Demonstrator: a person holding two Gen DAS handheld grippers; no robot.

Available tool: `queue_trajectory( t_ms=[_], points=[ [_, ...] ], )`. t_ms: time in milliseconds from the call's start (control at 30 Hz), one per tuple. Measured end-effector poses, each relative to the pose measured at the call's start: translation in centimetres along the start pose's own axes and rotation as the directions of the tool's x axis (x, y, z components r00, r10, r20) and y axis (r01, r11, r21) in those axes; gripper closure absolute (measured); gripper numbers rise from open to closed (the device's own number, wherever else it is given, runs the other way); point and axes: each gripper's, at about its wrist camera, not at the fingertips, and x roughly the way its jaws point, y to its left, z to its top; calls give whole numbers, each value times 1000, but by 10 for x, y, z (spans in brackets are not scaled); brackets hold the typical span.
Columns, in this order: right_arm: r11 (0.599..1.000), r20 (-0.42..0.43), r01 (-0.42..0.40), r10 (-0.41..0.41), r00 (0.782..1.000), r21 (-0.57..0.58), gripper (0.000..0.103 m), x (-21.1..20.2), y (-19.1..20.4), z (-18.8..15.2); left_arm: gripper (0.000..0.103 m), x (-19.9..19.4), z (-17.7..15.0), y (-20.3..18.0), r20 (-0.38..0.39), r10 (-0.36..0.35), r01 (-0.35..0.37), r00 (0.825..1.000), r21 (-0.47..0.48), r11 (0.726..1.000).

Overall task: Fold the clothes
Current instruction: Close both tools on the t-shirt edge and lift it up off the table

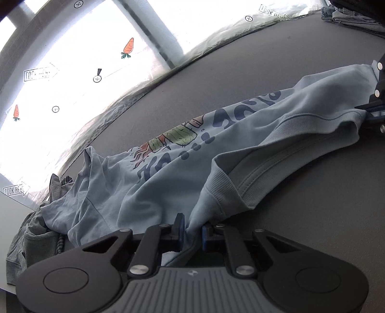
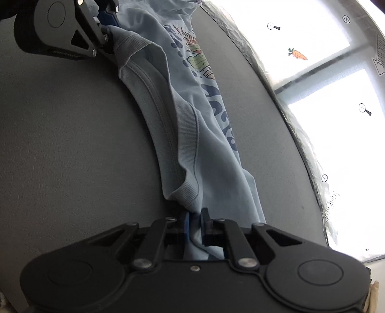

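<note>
A light blue T-shirt [image 1: 240, 144] with a colourful print and dark blue letters hangs stretched between my two grippers above the grey table [image 1: 312, 204]. My left gripper [image 1: 192, 231] is shut on the shirt's shoulder next to the ribbed collar. My right gripper [image 2: 195, 224] is shut on the other shoulder of the shirt [image 2: 204, 134]. The right gripper shows at the right edge of the left wrist view [image 1: 375, 113]. The left gripper shows at the top left of the right wrist view [image 2: 105, 26]. The shirt's lower part trails on the table.
A pile of grey clothes [image 1: 31, 231] lies at the table's left end under the shirt's hem. Folded denim clothes [image 1: 351, 16] lie at the far right corner. A bright window with carrot stickers [image 1: 128, 47] stands behind the table's far edge.
</note>
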Motion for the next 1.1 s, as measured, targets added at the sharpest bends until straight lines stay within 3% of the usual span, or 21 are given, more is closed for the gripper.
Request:
queue_trajectory(
  t_ms=[100, 167, 233, 300, 467, 633, 733, 867, 1000, 1100],
  points=[
    [981, 91, 150, -162, 983, 122, 101, -18, -30, 9, 92, -21, 16, 24, 63, 96, -90, 993, -85, 992],
    [954, 132, 219, -248, 960, 202, 101, -28, -51, 16, 94, -40, 31, 41, 125, 173, -155, 977, -138, 978],
    [929, 178, 262, -314, 933, 262, 101, -39, -72, 23, 95, -59, 51, 58, 198, 258, -222, 946, -188, 957],
    [906, 231, 303, -375, 898, 297, 101, -52, -89, 31, 97, -77, 70, 70, 262, 342, -283, 902, -237, 929],
    [842, 347, 373, -509, 788, 389, 101, -86, -131, 52, 99, -124, 114, 97, 372, 514, -369, 773, -396, 841],
    [770, 440, 445, -631, 639, 458, 101, -129, -164, 65, 99, -176, 142, 109, 450, 645, -418, 618, -506, 754],
    [735, 483, 460, -675, 557, 497, 101, -163, -180, 68, 99, -214, 154, 116, 481, 693, -408, 537, -571, 712],
    [674, 523, 486, -738, 426, 556, 101, -206, -200, 75, 100, -266, 164, 123, 508, 746, -384, 430, -645, 661],
    [615, 544, 496, -784, 299, 613, 101, -256, -212, 70, 100, -314, 170, 125, 535, 781, -350, 323, -699, 624],
    [565, 547, 504, -812, 202, 653, 101, -298, -223, 64, 100, -350, 172, 124, 558, 789, -307, 258, -726, 615]
  ],
)
